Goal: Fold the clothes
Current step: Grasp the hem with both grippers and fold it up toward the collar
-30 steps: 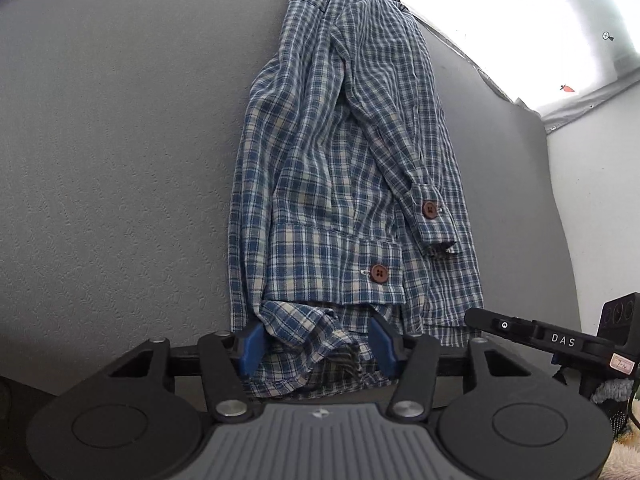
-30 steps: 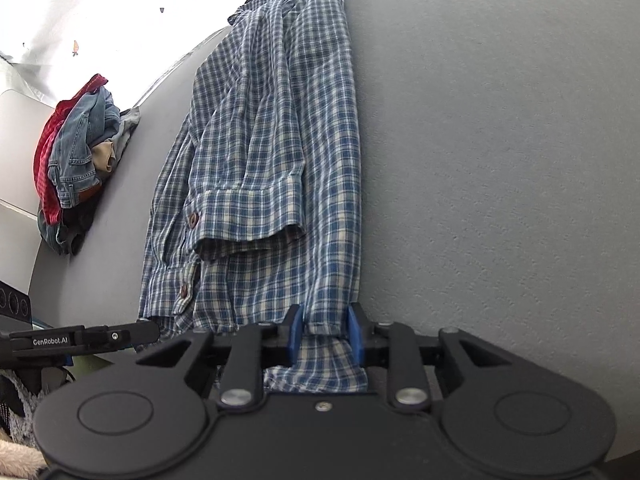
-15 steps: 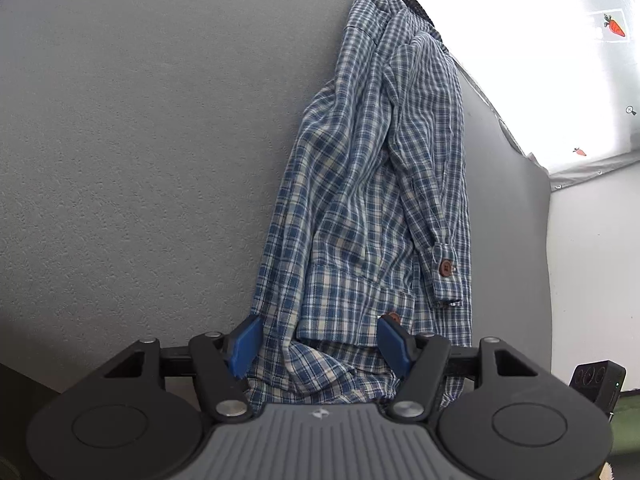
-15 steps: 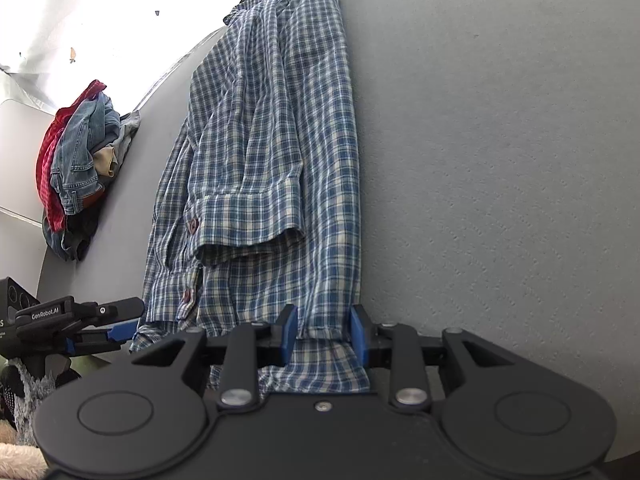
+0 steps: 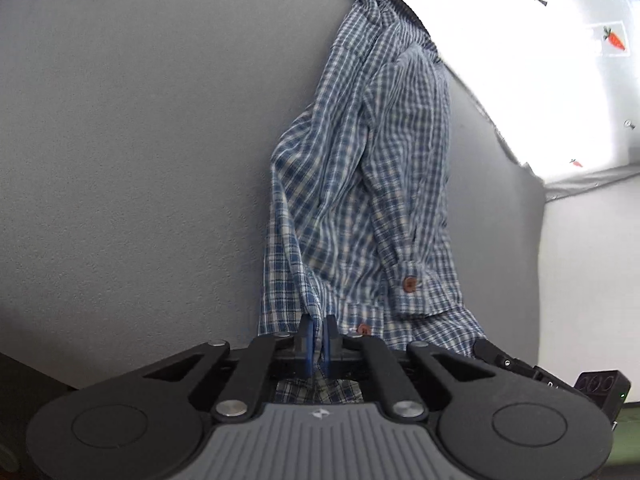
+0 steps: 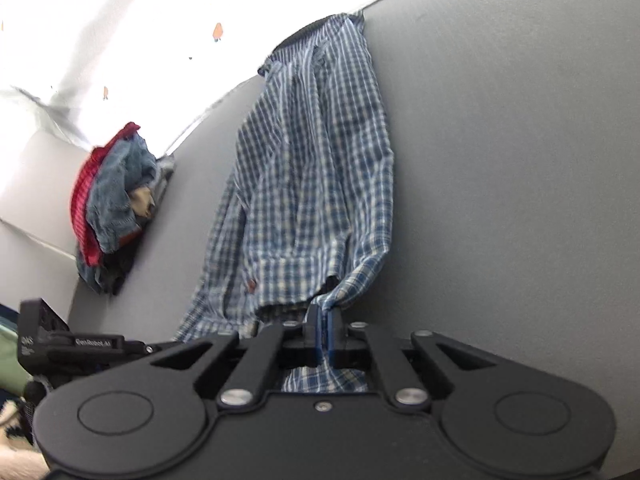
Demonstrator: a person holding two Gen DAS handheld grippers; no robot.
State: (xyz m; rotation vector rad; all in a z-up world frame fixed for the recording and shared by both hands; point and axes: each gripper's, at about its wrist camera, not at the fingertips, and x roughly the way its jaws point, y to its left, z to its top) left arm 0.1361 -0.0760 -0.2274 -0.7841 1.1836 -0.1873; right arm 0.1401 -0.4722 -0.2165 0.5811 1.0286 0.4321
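A blue and white plaid shirt (image 5: 360,184) lies lengthwise on the grey surface (image 5: 140,140), sleeves folded in, collar at the far end. My left gripper (image 5: 317,322) is shut on the shirt's near hem at its left corner, the cloth pinched between the blue pads and lifted. In the right wrist view the same plaid shirt (image 6: 312,184) runs away from me, and my right gripper (image 6: 323,314) is shut on the hem's right corner, which is bunched and raised off the grey surface (image 6: 500,160). Brown cuff buttons (image 5: 409,284) show near the hem.
A pile of clothes (image 6: 114,208), red and denim, sits at the surface's left edge in the right wrist view. The other gripper's body (image 6: 72,346) shows at lower left there, and at lower right (image 5: 540,372) in the left wrist view. A bright wall lies beyond.
Both grippers' jaws closed onto the shirt's hem, the left from wide apart. Both hands rose, lifting and bunching the hem corners; the views tilted.
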